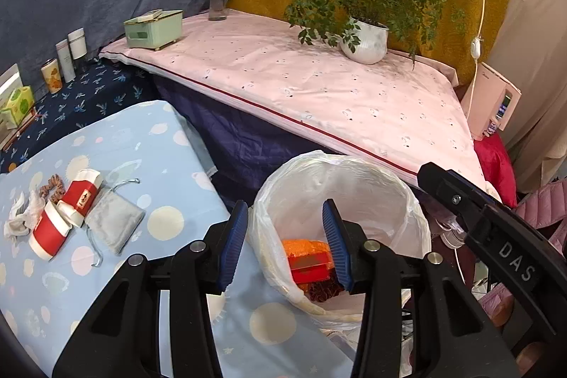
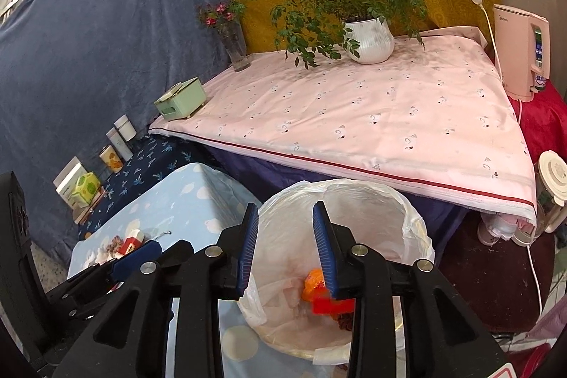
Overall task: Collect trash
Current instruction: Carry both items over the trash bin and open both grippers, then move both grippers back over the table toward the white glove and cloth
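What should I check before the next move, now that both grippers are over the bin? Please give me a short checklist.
1. Left gripper empty: ok, jaws apart with nothing between them.
2. Right gripper empty: ok, jaws apart, nothing held.
3. Dropped trash inside the bin: ok, orange and red pieces lie at the bottom.
4. Bag folded over the rim: ok on the sides in view.
5. Trash left on the blue table: not ok, red-and-white packs, a grey pouch and white scraps remain.
6. Grippers clear of each other: cannot tell, they are close.
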### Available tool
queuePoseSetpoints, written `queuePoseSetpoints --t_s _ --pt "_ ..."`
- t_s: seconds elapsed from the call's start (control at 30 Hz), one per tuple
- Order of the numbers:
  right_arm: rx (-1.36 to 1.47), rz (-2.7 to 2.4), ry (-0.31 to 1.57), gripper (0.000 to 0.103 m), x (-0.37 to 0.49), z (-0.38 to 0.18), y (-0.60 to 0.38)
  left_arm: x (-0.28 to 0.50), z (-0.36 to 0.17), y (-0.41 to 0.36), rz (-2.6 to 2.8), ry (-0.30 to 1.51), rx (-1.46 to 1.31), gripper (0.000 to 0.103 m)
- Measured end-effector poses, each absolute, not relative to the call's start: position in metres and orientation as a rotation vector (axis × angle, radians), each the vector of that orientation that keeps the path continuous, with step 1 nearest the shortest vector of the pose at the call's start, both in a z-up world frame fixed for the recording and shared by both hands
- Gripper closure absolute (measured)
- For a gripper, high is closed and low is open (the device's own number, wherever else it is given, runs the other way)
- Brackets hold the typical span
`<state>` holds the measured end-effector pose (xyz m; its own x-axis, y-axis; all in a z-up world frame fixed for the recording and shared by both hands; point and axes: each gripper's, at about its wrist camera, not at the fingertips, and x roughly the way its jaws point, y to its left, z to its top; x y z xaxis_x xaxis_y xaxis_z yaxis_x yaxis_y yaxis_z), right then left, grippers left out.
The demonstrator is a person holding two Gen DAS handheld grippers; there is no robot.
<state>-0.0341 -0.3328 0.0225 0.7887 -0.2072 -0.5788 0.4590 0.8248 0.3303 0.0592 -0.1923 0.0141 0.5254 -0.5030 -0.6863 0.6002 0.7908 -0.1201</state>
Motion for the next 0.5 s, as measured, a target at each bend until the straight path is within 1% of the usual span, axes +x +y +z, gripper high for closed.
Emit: queuePoseSetpoints --t_s 0.5 --pt "0.436 -0.323 0.577 0.071 -0.016 0.027 -0.302 0.073 0.015 -0.154 -0.597 0.780 0.079 0.061"
